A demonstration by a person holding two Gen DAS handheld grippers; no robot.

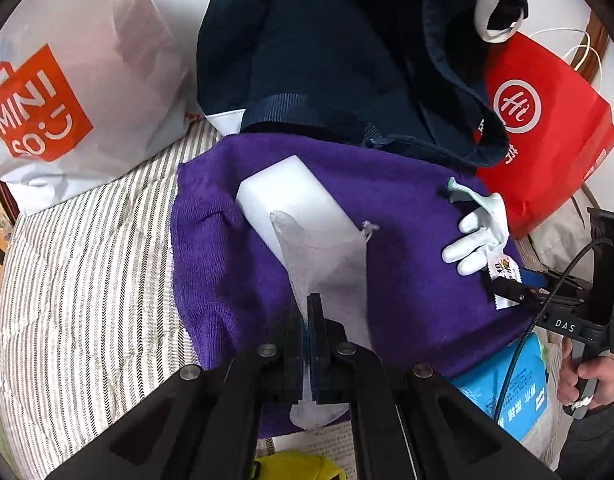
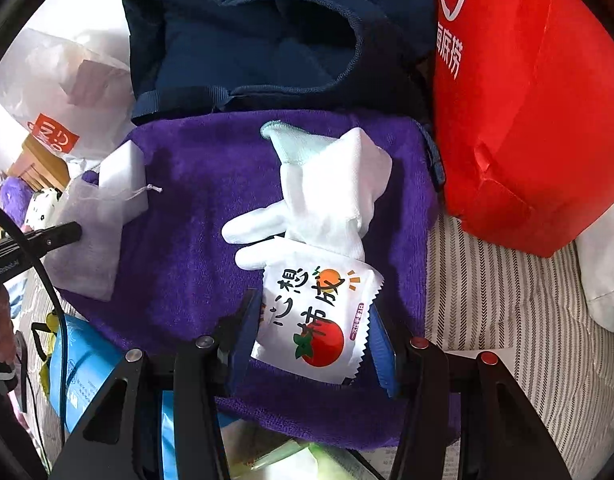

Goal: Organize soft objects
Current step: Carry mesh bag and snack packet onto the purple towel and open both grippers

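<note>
A purple towel [image 1: 407, 208] [image 2: 195, 248] lies spread on striped bedding. My left gripper [image 1: 310, 300] is shut on a sheer white drawstring pouch [image 1: 327, 264], which drapes over a white foam block [image 1: 283, 192] on the towel. The right wrist view shows the same pouch [image 2: 91, 236], the block [image 2: 125, 168] and the left gripper [image 2: 73, 232] at the left edge. My right gripper [image 2: 313, 308] [image 1: 519, 292] is shut on a white sachet [image 2: 315, 316] printed with a tomato and an orange, its blue pads pressing both side edges. A white glove [image 2: 331, 188] [image 1: 475, 232] lies on the towel, touching the sachet's far end.
A navy fabric bag [image 1: 327, 60] stands open behind the towel. To its right is a red paper bag [image 1: 547, 140], to its left a white shopping bag [image 1: 67, 92]. Striped bedding [image 1: 87, 280] lies underneath. A blue pack [image 1: 519, 396] lies by the towel's near corner. A person's hand [image 1: 591, 376] holds the right gripper.
</note>
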